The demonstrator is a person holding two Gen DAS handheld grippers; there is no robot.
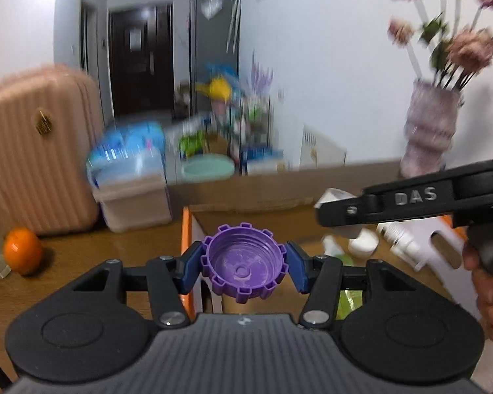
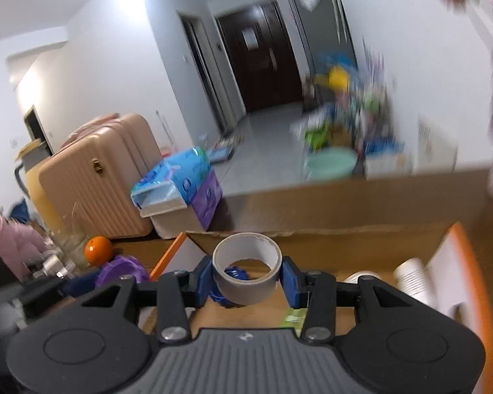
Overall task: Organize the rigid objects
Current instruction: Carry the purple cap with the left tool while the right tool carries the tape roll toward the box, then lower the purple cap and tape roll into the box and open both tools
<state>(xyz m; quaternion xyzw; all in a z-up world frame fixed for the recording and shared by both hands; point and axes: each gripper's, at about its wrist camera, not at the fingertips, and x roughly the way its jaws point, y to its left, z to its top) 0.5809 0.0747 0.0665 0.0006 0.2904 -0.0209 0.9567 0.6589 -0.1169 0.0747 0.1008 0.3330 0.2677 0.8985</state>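
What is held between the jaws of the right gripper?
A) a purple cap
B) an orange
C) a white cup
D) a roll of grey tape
D: in the right wrist view the blue pads of the right gripper press on both sides of the roll of grey tape, above the cardboard box.

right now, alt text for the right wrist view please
The right gripper clamps a grey tape roll over an open cardboard box holding white containers. An orange sits on the left, beside a pink suitcase.
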